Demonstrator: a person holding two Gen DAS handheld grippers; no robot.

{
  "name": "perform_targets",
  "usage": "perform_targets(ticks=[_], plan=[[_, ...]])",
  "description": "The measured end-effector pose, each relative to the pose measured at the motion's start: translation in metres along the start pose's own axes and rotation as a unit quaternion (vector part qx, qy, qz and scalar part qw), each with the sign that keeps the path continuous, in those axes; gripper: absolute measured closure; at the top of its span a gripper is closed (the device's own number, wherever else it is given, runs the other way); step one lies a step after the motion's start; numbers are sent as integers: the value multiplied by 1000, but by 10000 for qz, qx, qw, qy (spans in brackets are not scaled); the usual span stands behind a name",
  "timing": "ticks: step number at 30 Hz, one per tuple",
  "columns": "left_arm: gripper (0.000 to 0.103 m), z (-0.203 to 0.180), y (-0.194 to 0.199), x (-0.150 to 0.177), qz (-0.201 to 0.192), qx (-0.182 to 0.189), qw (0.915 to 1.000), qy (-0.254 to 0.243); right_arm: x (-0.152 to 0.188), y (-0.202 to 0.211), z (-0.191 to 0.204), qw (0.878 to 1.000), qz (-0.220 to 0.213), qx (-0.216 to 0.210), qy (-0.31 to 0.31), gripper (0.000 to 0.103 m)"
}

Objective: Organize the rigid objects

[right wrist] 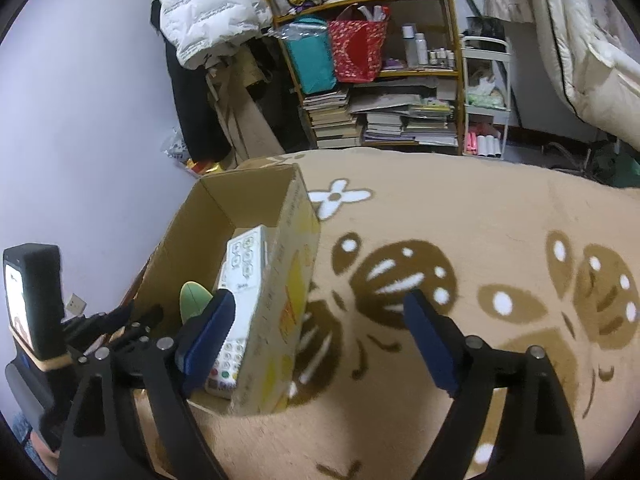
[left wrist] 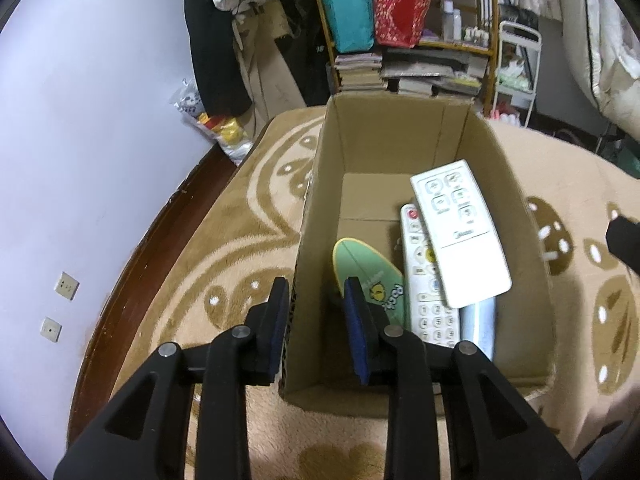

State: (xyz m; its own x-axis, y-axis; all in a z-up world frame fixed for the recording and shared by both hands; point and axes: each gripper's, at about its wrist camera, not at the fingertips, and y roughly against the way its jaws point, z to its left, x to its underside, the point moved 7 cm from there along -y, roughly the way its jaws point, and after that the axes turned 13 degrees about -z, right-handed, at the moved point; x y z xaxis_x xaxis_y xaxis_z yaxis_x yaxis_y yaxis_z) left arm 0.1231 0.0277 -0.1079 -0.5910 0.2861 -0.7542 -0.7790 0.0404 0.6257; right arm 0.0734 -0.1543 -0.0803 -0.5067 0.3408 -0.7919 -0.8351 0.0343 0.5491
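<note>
Four rigid items already lie in the open brown cardboard box (left wrist: 400, 140) on the tan patterned blanket (left wrist: 224, 248): from left to right, a green toy skateboard deck (left wrist: 368, 276), a long white remote with number keys (left wrist: 420, 280), a broad white air-conditioner remote (left wrist: 460, 232) resting across it, and a silvery remote (left wrist: 480, 328) beneath. The left gripper (left wrist: 318, 312) hangs spread and empty astride the box's left wall, while the right gripper (right wrist: 320, 328) is wide apart, holding nothing, over the right wall. No loose item shows on the blanket, so the packing looks largely done.
</note>
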Motion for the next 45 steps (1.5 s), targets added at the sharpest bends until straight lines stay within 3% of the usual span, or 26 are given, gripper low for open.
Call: perform_targets(ticks=[3, 5, 9, 14, 19, 31, 35, 45], plan=[[70, -2, 11, -3, -154, 126, 9998, -2, 3, 11, -9, 9999, -87, 64, -59, 4], [55, -5, 21, -6, -325, 374, 9988, 36, 4, 20, -12, 9998, -169, 116, -35, 1], [45, -7, 42, -14, -739, 320, 9967, -132, 4, 37, -16, 9992, -362, 162, 67, 0], [20, -3, 60, -14, -893, 494, 9948, 65, 5, 56, -24, 9979, -600, 223, 33, 0], [4, 5, 82, -16, -1200, 487, 9914, 170, 4, 75, -25, 9963, -820, 240, 68, 0], [1, 17, 119, -13, -1656, 382, 9852, 222, 0, 116, -19, 9906, -1364, 55, 68, 0], [1, 16, 127, -13, -1744, 497, 9832, 199, 2, 120, -18, 9910, -1337, 62, 95, 0], [1, 13, 125, -12, -1804, 353, 9829, 96, 0, 130, -12, 9865, -1626, -9, 201, 0]])
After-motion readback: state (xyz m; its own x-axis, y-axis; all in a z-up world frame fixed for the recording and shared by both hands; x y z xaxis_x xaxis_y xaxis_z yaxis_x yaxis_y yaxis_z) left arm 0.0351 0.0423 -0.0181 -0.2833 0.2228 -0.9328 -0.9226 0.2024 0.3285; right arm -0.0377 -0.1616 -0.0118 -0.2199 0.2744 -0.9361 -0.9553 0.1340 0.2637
